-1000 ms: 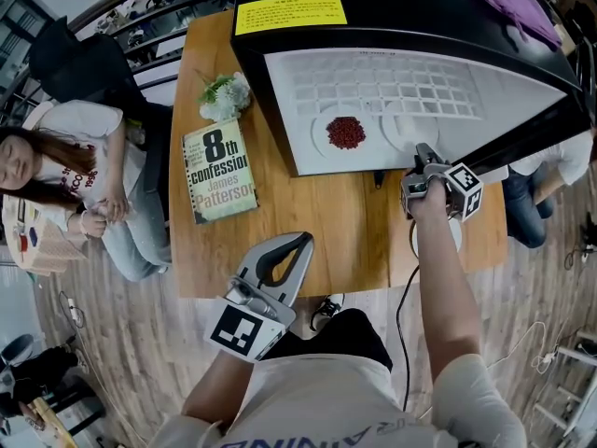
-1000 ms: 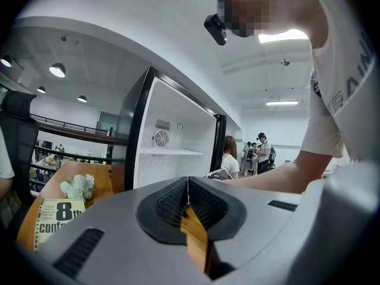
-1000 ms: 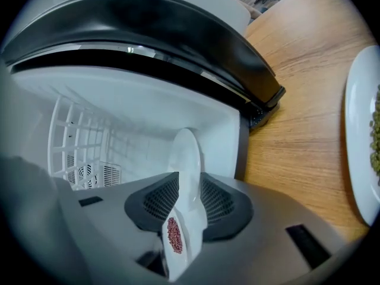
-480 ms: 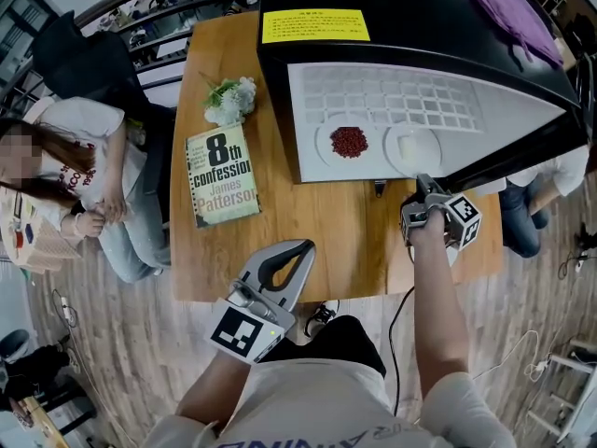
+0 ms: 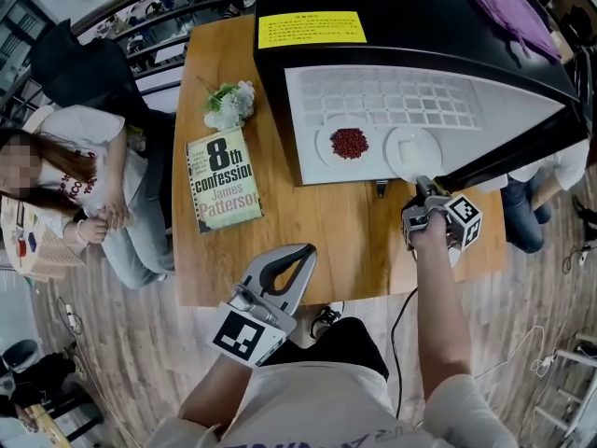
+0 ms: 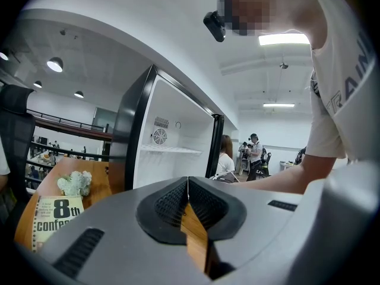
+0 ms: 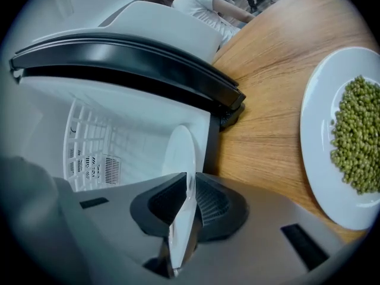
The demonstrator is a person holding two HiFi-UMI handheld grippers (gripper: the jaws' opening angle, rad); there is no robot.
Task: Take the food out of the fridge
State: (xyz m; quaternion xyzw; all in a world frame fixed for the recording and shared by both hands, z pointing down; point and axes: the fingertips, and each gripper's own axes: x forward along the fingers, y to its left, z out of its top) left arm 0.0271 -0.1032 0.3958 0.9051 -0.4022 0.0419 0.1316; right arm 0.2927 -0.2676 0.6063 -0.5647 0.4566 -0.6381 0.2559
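The right hand-held gripper (image 7: 187, 186), jaws just closed on only the white plate's (image 7: 178, 147) near rim inside the fridge (image 5: 420, 7), could let it tip or slip when pulled out.

A wooden table (image 5: 308, 241) stood on a floor (image 5: 112, 343) of pale grey-brown planks. Overhead, long bright ceiling lights (image 6: 284, 38) and small round lamps (image 6: 54, 64) were switched on under a white ceiling.

A white plate (image 5: 413, 147) is held on the fridge (image 5: 401, 101) shelf, its rim clamped by the right gripper (image 7: 189, 184); a plate of red beans (image 5: 349, 143) lies beside it.
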